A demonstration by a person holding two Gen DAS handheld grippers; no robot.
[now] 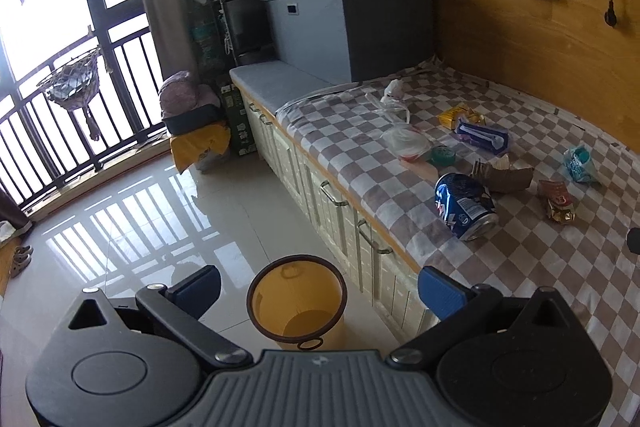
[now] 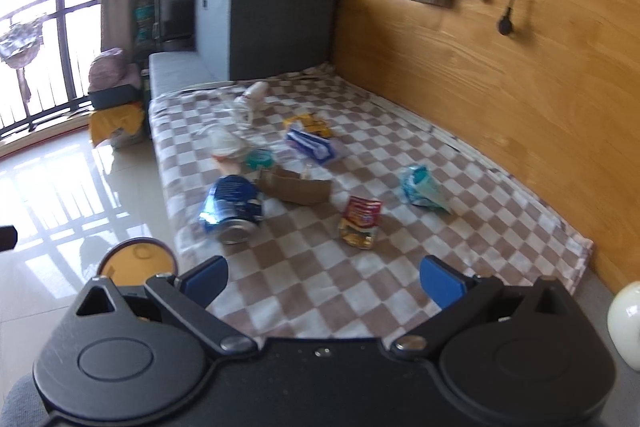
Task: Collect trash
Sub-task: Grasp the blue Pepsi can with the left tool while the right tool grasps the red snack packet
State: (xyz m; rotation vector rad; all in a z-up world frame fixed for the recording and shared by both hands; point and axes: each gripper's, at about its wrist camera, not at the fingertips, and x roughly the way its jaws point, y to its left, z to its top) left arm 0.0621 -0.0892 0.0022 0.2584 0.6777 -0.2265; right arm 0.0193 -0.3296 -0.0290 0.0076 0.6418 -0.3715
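Trash lies on a checkered blanket [image 1: 520,267] [image 2: 304,267]: a crushed blue can [image 1: 466,205] [image 2: 234,207], a brown cardboard piece [image 1: 504,175] [image 2: 296,187], a red and gold wrapper [image 1: 558,201] [image 2: 360,221], a teal packet [image 1: 580,163] [image 2: 422,187], a blue tissue pack [image 1: 482,137] [image 2: 312,145], a yellow wrapper [image 1: 456,115] [image 2: 308,123] and clear plastic [image 1: 406,143] [image 2: 226,141]. A yellow bin [image 1: 298,301] [image 2: 136,259] stands on the floor. My left gripper [image 1: 320,293] is open above the bin. My right gripper [image 2: 322,279] is open above the blanket's near part.
White drawers [image 1: 340,211] run under the bench. A grey storage box [image 1: 348,27] [image 2: 264,27] stands at the far end. A wooden wall panel [image 1: 540,35] [image 2: 500,87] lines the right side. Glossy tile floor [image 1: 160,219] [image 2: 80,187] reaches a railed window [image 1: 60,67].
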